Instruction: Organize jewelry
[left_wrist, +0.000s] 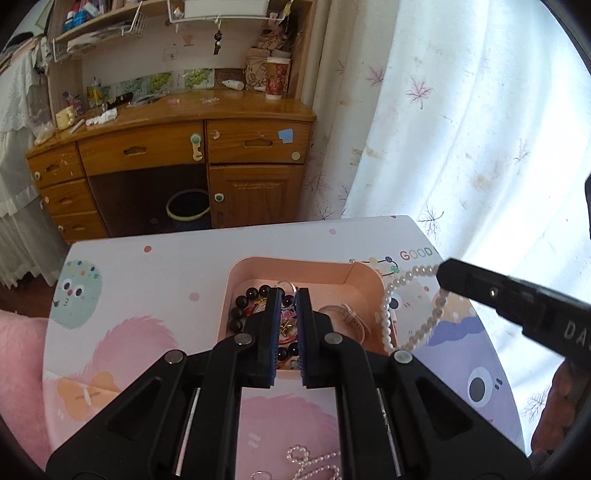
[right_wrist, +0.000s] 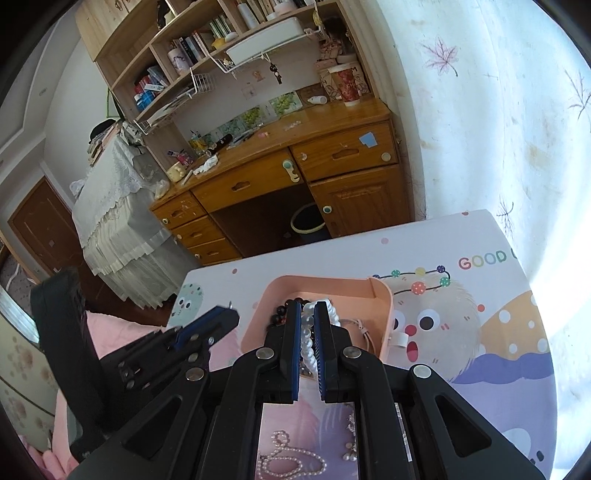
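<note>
A pink tray (left_wrist: 364, 277) sits on the cartoon-print table (left_wrist: 147, 280). It holds a black bead bracelet (left_wrist: 255, 293), a pink watch (left_wrist: 347, 314) and small trinkets. My left gripper (left_wrist: 287, 295) hovers over the tray's left side, its jaws a narrow gap apart with nothing clamped; a thin ring shows at its tips. My right gripper (right_wrist: 307, 308) is shut on a white pearl bracelet (left_wrist: 406, 314), which hangs in a loop over the tray's right rim. In the right wrist view the pearls (right_wrist: 306, 339) sit between the pads above the tray (right_wrist: 384, 295).
Loose pearl strands (right_wrist: 291, 461) lie on the table near me, also in the left wrist view (left_wrist: 314, 465). A wooden desk (left_wrist: 184, 147) with drawers stands beyond the table. A white curtain (left_wrist: 461, 129) hangs at right. A pink cushion (left_wrist: 18, 354) lies at left.
</note>
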